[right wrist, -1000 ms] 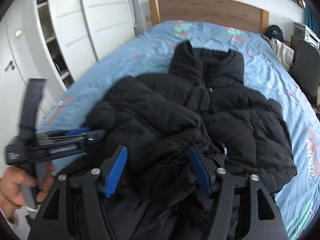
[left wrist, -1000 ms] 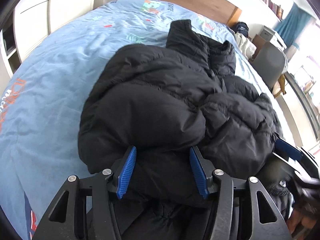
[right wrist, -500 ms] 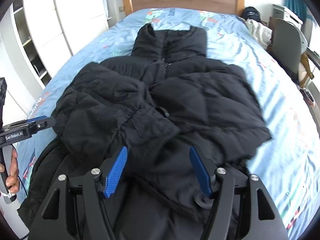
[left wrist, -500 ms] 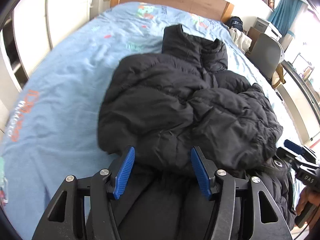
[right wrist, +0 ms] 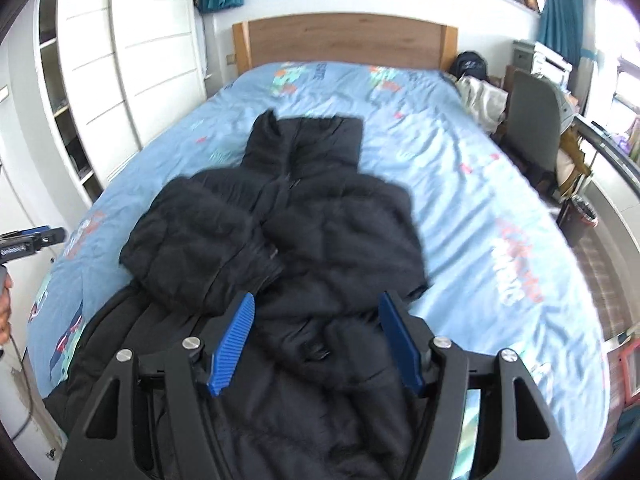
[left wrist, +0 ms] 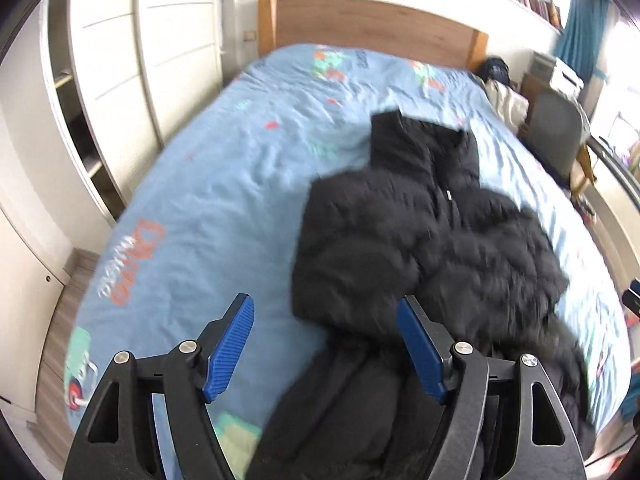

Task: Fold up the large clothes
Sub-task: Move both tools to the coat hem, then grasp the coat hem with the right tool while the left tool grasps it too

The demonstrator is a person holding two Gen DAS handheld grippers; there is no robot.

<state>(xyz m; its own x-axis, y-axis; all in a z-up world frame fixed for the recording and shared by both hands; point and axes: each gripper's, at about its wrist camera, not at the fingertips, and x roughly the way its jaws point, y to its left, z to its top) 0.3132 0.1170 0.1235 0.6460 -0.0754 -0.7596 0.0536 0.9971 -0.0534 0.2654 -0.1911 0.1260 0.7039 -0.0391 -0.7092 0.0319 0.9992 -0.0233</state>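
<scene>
A black puffer jacket lies on the blue bed, collar toward the headboard, both sleeves folded in over its front. In the left wrist view the jacket lies to the right of centre. My left gripper hovers above the jacket's lower left edge; its jaws are opening and nothing is between the blue pads. My right gripper hangs open above the jacket's lower part, nothing gripped. The left gripper also shows at the far left of the right wrist view, held by a hand.
A wooden headboard closes the far end of the bed. White wardrobes stand along the left. A grey chair, a pile of clothes and a bin stand on the right. Bare blue sheet lies left of the jacket.
Both grippers have risen and pulled back from the jacket, so more of the bed shows. The left jaws have spread wider. The jacket lies where it was.
</scene>
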